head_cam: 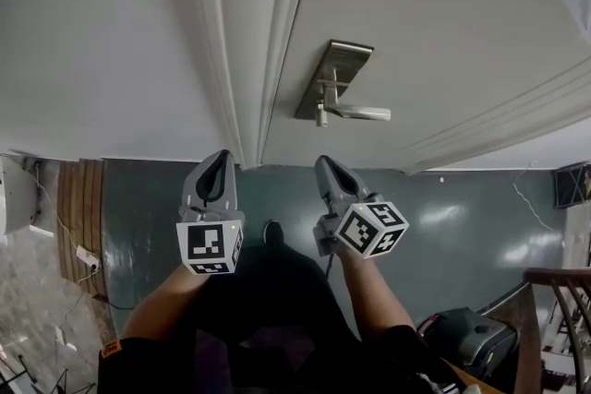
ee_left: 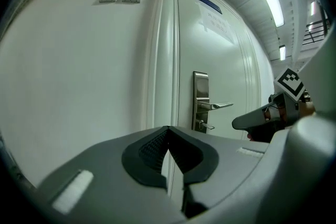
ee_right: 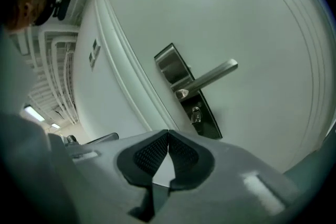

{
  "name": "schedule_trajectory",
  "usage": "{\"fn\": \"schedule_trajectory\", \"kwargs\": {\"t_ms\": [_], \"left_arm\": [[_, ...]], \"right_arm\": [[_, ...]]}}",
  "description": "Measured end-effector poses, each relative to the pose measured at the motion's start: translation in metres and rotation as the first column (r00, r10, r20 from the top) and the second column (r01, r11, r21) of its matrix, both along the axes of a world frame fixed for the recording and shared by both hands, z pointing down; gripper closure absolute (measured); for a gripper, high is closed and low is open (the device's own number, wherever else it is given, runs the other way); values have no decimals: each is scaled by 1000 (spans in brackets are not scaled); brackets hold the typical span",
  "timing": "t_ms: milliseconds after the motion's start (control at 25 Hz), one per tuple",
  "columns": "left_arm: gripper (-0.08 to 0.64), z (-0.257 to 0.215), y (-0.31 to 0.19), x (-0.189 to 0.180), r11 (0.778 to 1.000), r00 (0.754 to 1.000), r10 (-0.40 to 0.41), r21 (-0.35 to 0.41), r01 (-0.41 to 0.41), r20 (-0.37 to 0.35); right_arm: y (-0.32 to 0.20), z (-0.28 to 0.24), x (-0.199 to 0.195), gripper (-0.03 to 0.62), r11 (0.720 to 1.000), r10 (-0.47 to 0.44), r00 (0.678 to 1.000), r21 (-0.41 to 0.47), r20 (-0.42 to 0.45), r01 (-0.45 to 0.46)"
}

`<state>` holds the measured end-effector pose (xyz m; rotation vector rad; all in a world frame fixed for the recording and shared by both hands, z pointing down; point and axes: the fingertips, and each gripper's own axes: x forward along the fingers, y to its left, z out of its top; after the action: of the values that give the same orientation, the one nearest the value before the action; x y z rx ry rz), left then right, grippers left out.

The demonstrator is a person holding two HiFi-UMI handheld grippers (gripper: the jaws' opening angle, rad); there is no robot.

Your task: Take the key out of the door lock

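We hold the left tongs (head_cam: 221, 156) and right tongs (head_cam: 324, 163) side by side, well short of the white panelled door (head_cam: 434, 23). Each pair is pressed tip to tip with nothing between. The small silver key (head_cam: 321, 115) sticks out of the brushed-metal lock plate (head_cam: 336, 67), just beside the lever handle (head_cam: 366, 113).

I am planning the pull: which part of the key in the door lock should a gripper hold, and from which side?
Hold the key by its head; the rest is inside the lock plate. It sticks straight out of the door below the lever, so come head-on, under the lever, likely with the right gripper, opened first.
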<state>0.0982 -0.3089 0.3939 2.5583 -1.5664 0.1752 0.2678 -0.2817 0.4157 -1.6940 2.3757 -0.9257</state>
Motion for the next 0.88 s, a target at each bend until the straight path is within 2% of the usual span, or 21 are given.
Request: {"fn": "schedule_trajectory", "kwargs": {"t_ms": [200, 440, 720, 880], "left_arm": [[541, 7, -10, 15, 999, 999, -36, -10, 37, 34], [541, 17, -18, 20, 997, 994, -78, -21, 80, 80], [541, 28, -26, 25, 993, 992, -100, -57, 105, 83], [542, 31, -29, 31, 992, 992, -99, -74, 104, 75]], "right_arm": [[-30, 16, 13, 534, 996, -64, 976, -48, 208, 76], [-54, 30, 21, 525, 987, -57, 905, -110, 422, 114], [-68, 38, 23, 529, 981, -57, 830, -123, 554, 149], [-70, 40, 22, 528, 979, -55, 804, -128, 592, 161]]}}
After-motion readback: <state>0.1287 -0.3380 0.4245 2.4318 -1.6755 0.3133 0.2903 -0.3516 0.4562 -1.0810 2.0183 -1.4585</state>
